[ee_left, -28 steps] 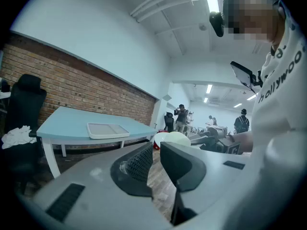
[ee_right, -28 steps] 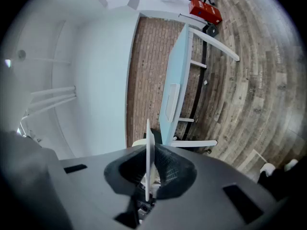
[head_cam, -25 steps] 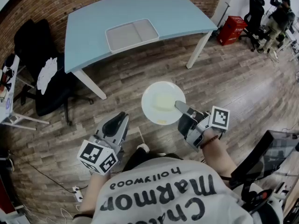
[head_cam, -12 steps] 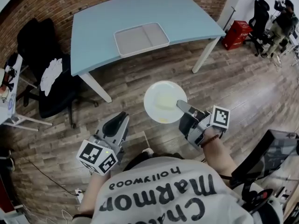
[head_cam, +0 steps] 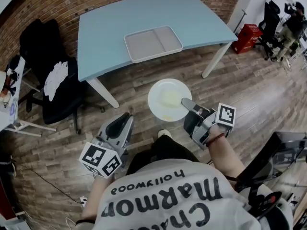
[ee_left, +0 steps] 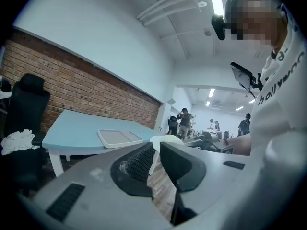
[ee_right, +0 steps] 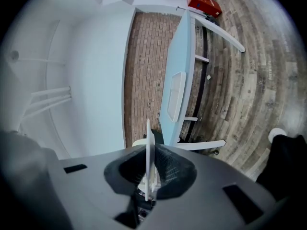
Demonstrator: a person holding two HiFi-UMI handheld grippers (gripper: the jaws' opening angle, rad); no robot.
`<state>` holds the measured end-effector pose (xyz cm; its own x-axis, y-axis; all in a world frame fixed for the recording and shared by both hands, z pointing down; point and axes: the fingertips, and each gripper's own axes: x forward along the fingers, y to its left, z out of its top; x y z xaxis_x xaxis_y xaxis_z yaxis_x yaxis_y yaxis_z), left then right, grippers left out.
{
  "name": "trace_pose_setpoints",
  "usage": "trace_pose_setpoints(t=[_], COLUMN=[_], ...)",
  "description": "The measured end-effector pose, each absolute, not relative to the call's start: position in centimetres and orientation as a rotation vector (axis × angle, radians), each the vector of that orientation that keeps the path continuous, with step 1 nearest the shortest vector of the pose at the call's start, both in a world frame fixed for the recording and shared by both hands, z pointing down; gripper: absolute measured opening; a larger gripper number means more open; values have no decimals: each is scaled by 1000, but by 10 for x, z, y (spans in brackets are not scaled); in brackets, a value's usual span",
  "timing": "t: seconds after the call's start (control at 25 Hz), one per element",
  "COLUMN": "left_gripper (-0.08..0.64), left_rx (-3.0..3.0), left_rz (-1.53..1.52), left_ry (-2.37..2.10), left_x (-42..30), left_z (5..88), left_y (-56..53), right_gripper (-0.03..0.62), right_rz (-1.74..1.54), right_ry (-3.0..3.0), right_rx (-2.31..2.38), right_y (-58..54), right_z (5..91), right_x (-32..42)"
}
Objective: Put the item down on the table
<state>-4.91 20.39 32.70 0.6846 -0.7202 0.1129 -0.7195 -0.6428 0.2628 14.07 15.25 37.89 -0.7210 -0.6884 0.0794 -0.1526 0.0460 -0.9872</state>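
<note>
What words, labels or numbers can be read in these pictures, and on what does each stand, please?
"hollywoo": on the person's white shirt, upside down in the head view, its end unclear.
"Marmo": larger, same shirt, rest lost in folds.
"Cha": same shirt, rest hidden.
Marker cubes: square patterns only, no letters.
Red box: any print too small to read.
Plate: none.

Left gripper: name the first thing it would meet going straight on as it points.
Probably the white plate held by the right gripper, which shows just beyond the left gripper; depth is unclear, so it might pass beside.
</note>
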Motion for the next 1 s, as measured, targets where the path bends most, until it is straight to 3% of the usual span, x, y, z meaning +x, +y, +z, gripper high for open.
trace_pose_setpoints(t=[1.0], left_gripper=[52], left_rx=[2421], left_rz=[9], left_ry=[-1290], left_x=[-76], left_z=[352], left_y=[48], right_gripper=[29], right_rz=[-1882], right_ry=[1960], right_rx=[-796], right_y=[-35], right_z=[424], right_x=[112])
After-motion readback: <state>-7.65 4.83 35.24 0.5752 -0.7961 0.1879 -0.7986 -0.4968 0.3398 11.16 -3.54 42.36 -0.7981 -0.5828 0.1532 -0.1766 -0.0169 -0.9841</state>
